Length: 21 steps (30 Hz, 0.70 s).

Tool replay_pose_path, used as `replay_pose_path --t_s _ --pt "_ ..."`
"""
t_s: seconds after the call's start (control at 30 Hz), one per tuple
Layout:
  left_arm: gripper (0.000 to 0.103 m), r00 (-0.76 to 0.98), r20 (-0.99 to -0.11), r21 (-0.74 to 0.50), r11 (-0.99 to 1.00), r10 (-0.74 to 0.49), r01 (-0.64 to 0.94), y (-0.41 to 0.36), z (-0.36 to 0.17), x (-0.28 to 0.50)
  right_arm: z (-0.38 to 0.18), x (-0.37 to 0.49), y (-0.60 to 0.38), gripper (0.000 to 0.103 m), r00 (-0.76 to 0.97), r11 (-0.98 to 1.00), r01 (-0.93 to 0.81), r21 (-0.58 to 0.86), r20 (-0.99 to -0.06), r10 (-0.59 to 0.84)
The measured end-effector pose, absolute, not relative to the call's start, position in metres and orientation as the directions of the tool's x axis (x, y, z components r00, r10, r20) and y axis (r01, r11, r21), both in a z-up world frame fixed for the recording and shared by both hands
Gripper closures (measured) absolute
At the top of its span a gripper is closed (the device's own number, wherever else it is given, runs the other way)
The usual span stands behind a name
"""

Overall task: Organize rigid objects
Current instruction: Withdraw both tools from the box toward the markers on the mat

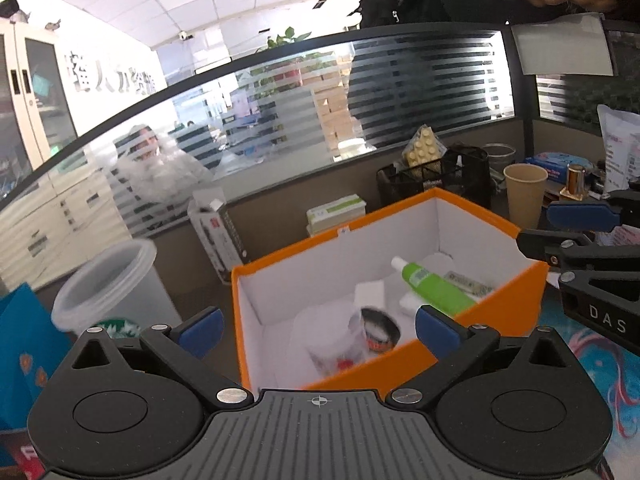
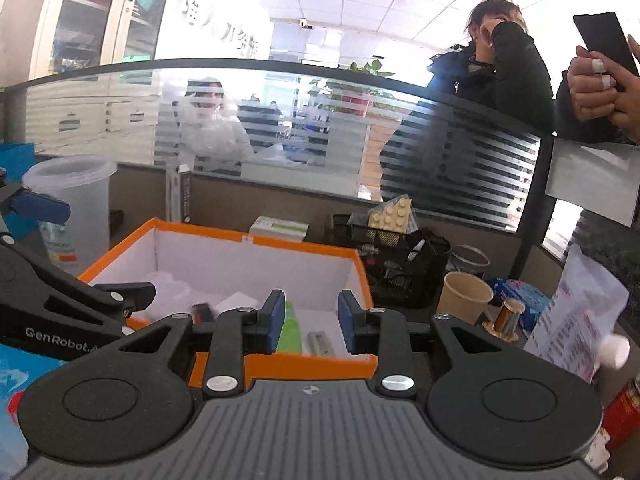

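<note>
An orange box [image 1: 400, 364] with a white inside stands on the desk in front of both grippers; it also shows in the right wrist view [image 2: 280, 240]. Inside lie a green tube [image 1: 436, 290], a small silver pack [image 1: 468, 282], a white block [image 1: 370, 292] and a blurred clear jar with a dark rim [image 1: 360, 340]. My left gripper [image 1: 318, 330] is open and empty above the box's near edge. My right gripper [image 2: 311, 322] is open with a narrow gap and empty, over the near wall, above the green tube [image 2: 290, 332].
A clear plastic cup [image 1: 108, 284] stands left of the box. A black mesh basket [image 1: 436, 176] with a toy brick plate, a paper cup [image 1: 524, 192], a small brass cylinder [image 2: 508, 316], small cartons [image 1: 336, 212] and a glass partition lie behind. A white pouch [image 2: 576, 312] stands at the right.
</note>
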<state>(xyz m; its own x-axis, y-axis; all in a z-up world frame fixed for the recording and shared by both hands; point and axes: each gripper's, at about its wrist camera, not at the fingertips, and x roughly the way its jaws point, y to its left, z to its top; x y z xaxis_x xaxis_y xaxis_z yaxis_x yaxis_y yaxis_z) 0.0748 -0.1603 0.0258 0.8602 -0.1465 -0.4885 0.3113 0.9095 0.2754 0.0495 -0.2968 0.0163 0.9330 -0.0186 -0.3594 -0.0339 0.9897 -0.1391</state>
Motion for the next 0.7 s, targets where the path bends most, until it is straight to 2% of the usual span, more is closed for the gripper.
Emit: replay_pose_path --t_s 0.13,0.3,0.33,0.37,0.43,0.7 --pt "0.0 0.857 -0.493 0.263 0.913 -0.151 0.312 -0.144 0.017 0.063 0.009 0.036 -0.286 0.074 0.929 0.987 -0.051 -0.15 -0.369 -0.008" --pt "0.0 0.847 -0.501 0.246 0.909 -0.177 0.335 -0.112 -0.005 0.05 -0.014 0.021 -0.283 0.052 0.91 0.988 -0.062 -0.14 -0.414 -0.001" --pt "0.0 0.842 -0.506 0.24 0.907 -0.187 0.345 -0.106 -0.009 0.048 -0.019 0.02 -0.283 0.042 0.904 0.988 -0.061 -0.14 -0.428 -0.005" --pt "0.0 0.835 -0.514 0.236 0.904 -0.196 0.358 -0.101 -0.013 0.047 -0.025 0.019 -0.284 0.028 0.898 0.988 -0.06 -0.14 -0.44 -0.008" --pt "0.0 0.821 -0.531 0.238 0.893 -0.209 0.381 -0.094 -0.023 0.043 -0.037 0.018 -0.286 0.015 0.888 0.99 -0.05 -0.135 -0.459 -0.017" --pt "0.0 0.76 -0.582 0.238 0.833 -0.29 0.5 -0.089 -0.055 0.023 -0.069 0.012 -0.288 0.014 0.853 0.988 -0.037 -0.147 -0.52 -0.045"
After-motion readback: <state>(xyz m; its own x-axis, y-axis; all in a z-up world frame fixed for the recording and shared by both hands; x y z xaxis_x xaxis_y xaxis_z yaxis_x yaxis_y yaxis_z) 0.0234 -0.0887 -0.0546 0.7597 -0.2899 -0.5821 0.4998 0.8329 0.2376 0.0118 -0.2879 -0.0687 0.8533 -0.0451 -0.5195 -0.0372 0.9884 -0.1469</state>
